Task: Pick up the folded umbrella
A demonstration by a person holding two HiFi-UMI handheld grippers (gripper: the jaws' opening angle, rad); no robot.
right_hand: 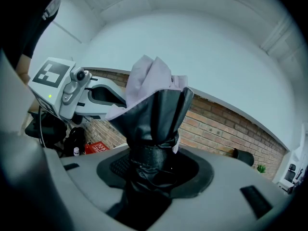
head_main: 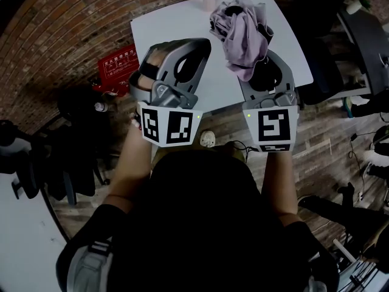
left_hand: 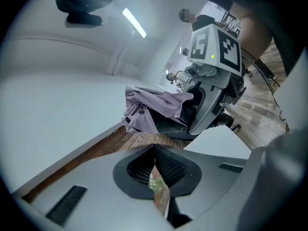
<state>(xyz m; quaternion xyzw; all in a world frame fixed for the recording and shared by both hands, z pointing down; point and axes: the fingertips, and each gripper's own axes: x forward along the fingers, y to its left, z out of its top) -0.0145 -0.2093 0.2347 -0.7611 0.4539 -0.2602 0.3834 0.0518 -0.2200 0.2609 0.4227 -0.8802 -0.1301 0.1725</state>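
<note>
Right gripper's (right_hand: 154, 166) fingers (right_hand: 118, 167) clamp the folded umbrella (right_hand: 155, 112) between them; left gripper's (left_hand: 156, 161) fingers closed, empty

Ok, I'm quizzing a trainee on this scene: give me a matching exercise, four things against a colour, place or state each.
Things:
1 umbrella
2 left gripper
3 table
4 red box

Matches:
a white
b jaws together, empty
c by the brick wall
d clamped in the right gripper

Pairs: 1-d, 2-b, 3-a, 4-c
</note>
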